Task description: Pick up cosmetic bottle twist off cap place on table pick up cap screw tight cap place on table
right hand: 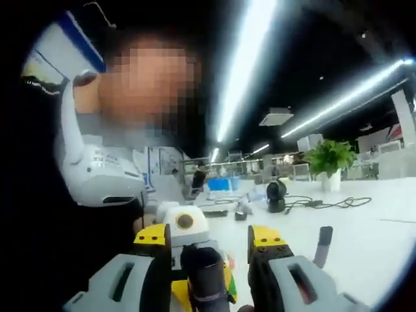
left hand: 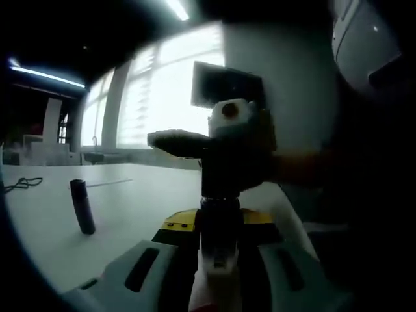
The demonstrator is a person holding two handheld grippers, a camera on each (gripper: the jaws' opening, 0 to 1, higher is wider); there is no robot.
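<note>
My left gripper (left hand: 211, 244) is shut on a white cosmetic bottle (left hand: 211, 283), which stands up between its grey, yellow-tipped jaws. The bottle's dark cap (left hand: 220, 211) sits on top. My right gripper (left hand: 224, 172) comes in from above and to the right and closes around that cap. In the right gripper view the dark cap (right hand: 205, 276) sits between the two yellow-tipped jaws of my right gripper (right hand: 209, 242), against the left jaw. The left gripper (right hand: 185, 234) shows just behind it. The bottle is held in the air, near a person's chest.
A slim dark cylinder (left hand: 82, 207) (right hand: 323, 245) stands on the white table (left hand: 130, 201). Farther off lie a black cable (right hand: 325, 203), a small round black device (right hand: 277, 194) and a potted plant (right hand: 329, 159). A person in a white top (right hand: 104, 172) is close by.
</note>
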